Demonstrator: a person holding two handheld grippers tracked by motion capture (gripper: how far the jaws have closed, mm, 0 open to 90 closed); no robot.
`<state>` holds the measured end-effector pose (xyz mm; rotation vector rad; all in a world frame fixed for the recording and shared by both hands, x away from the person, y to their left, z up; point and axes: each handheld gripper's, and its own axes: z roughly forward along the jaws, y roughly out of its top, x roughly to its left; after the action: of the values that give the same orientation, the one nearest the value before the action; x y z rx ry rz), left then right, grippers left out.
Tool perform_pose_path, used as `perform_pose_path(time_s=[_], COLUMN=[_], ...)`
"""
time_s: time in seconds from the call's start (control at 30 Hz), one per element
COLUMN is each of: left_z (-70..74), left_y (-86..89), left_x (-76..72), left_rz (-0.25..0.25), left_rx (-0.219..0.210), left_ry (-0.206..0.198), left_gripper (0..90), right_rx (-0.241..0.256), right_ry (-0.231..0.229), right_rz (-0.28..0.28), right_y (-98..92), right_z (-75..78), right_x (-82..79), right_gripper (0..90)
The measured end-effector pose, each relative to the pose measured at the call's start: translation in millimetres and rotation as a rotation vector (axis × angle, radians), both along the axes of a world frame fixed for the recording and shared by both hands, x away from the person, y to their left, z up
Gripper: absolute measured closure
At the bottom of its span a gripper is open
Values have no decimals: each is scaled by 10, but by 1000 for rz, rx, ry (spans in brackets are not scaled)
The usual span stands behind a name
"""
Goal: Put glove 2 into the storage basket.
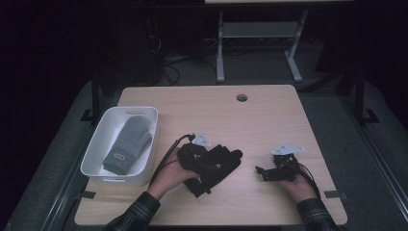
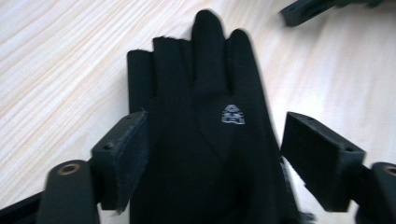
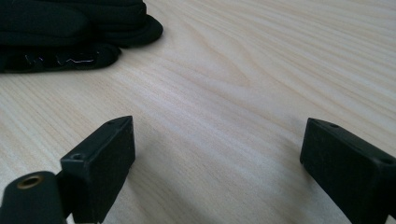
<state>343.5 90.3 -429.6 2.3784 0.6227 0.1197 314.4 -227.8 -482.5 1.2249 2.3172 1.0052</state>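
Dim workshop floor and white desk legs frame a pale wooden table seen from above. At the table's nine o'clock edge, a white bin holds a grey mitten. Toward six o'clock, the left gripper hovers over a black glove lying flat on the wood; its own view shows the jaws spread wide either side of the glove (small silver logo facing up), one pad brushing the fabric edge. At roughly four o'clock, the right gripper rests low, jaws spread apart over bare wood, the glove's fingertips at its ten o'clock.
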Motion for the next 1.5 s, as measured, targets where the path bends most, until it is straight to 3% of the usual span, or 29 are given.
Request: perform_pose_path(time_s=[0.07, 0.43, 0.83, 1.0, 1.23, 1.37, 1.5], left_z=[-41, -193, -258, -251, -218, -206, -190], left_y=[-12, -89, -92, -82, -102, -104, -77], left_x=[28, 40, 18, 3, -28, -22, 4], left_rz=[-8, -7, -16, -19, -51, -60, -47], left_rx=[32, 107, 109, 94, 91, 96, 69], left_ry=[-1, -19, -6, 6, 37, 42, 79], left_gripper=[195, 172, 252, 343, 592, 640, 656], right_rx=[0, -2, 1, 0, 0, 0, 1], right_ry=[-1, -2, 0, 1, 1, 1, 2], right_rz=[2, 9, 9, 9, 8, 7, 6], right_y=[0, 1, 6, 7, 9, 10, 11], right_z=[0, 0, 0, 1, 0, 1, 1], right_x=[0, -2, -5, -6, -7, -7, -7], right_gripper=[102, 102, 102, 102, 102, 102, 101])
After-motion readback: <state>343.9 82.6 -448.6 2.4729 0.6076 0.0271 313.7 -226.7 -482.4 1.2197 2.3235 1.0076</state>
